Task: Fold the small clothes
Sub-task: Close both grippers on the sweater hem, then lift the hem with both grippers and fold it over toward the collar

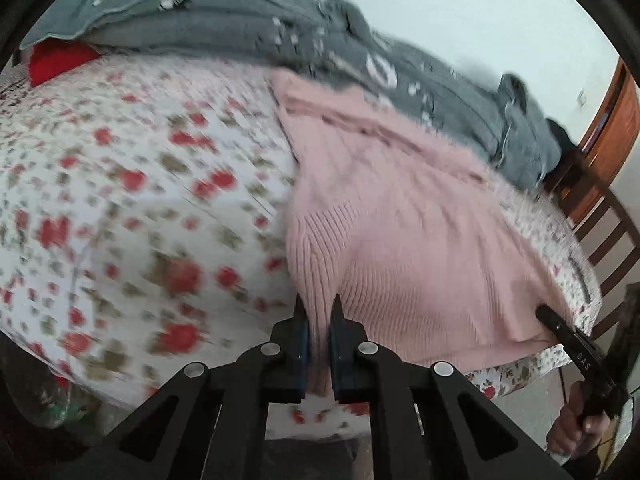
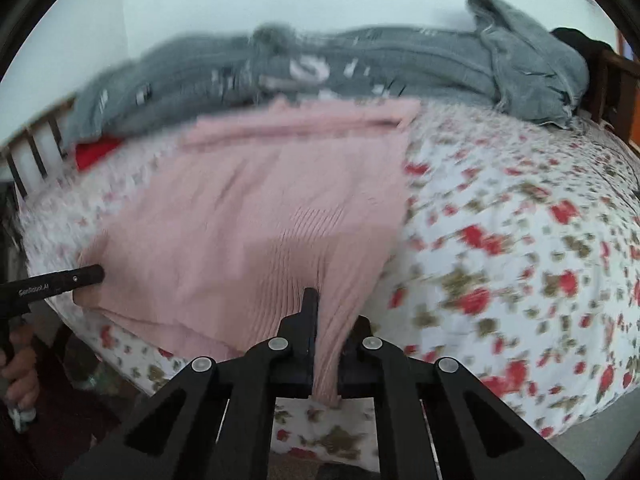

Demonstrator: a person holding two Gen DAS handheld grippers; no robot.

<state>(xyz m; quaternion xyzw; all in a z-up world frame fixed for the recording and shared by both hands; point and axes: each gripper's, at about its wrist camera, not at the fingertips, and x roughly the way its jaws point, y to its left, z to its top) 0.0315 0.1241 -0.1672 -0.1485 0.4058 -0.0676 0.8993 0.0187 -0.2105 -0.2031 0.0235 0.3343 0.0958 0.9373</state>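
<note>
The pink sweater [image 1: 400, 216] lies on the flowered bedsheet [image 1: 120, 200], its long axis running from both jaws away toward the grey blanket [image 1: 248, 12]. The left gripper [image 1: 319, 312] pinches its near hem corner; bare sheet lies open left of these jaws. The right gripper [image 2: 332, 308] pinches the other hem corner, open sheet to its right. "GenRobot.AI" shows on the left gripper's finger
</note>
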